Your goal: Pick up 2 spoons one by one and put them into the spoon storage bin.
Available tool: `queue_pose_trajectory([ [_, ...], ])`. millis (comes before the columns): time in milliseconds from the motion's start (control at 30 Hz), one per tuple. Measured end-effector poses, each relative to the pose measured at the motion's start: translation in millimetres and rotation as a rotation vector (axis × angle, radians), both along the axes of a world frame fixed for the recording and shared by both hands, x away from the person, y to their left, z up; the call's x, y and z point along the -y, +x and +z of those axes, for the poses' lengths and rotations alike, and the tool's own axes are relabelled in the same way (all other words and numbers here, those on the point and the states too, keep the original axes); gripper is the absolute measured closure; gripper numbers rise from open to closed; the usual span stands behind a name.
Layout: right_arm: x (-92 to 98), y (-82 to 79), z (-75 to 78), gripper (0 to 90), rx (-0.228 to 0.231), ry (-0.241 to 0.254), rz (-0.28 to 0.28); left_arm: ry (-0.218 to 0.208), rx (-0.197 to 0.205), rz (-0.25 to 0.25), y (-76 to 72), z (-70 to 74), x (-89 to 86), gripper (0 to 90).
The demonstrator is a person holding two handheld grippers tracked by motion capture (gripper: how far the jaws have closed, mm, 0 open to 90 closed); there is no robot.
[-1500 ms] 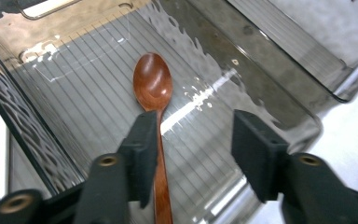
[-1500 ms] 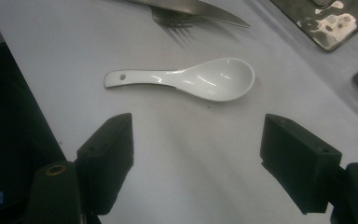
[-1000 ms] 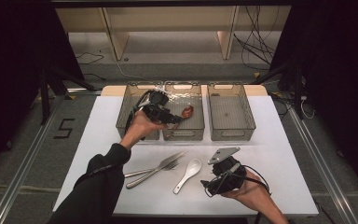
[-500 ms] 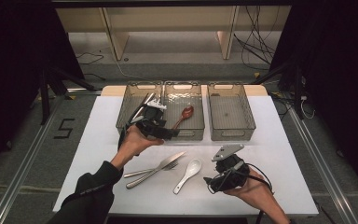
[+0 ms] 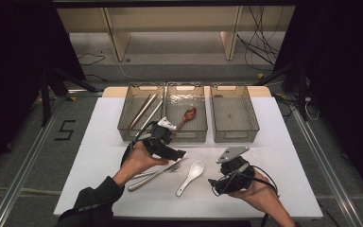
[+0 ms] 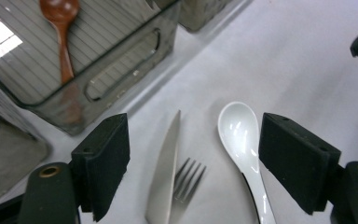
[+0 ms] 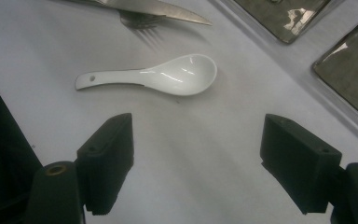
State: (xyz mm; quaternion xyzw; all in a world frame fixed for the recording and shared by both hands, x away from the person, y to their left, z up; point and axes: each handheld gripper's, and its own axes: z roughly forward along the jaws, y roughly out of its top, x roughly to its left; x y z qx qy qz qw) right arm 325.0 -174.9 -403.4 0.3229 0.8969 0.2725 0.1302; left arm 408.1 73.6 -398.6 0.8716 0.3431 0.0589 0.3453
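The right gripper (image 7: 198,163) hangs wide open and empty, the white spoon (image 7: 161,77) just ahead of its jaws. The left gripper (image 6: 193,163), jaws just widened with nothing pinched, hovers over the knife (image 6: 164,168) and fork (image 6: 186,177). Thin, stiff, slippery steel lying flat is best pinched mid-handle. Beyond stand three bins (image 5: 231,135).

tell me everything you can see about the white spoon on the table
The glossy white ceramic-looking soup spoon has a deep oval bowl and a short flat handle with a small hole near its end. It lies bowl-up and empty on the white table, handle toward the person, just right of the silver metal fork and silver metal knife but apart from them. It sits in front of the clear plastic bins. Nothing grips it: the open jaws of both grippers point toward it without touching.
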Motion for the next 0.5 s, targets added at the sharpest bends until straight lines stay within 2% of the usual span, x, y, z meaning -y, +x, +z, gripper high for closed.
queue_pose_trajectory([
  [267, 1.7, 1.2, -1.4, 26.6, -0.005, -0.003, -0.009, 0.026, -0.031, -0.029, -9.0, -10.7, 6.3, 21.6],
  [500, 3.0, 2.3, -2.4, 26.6, -0.006, -0.004, -0.017, 0.05, -0.032, -0.047, -18.5, -18.1, 10.3, 21.6],
])
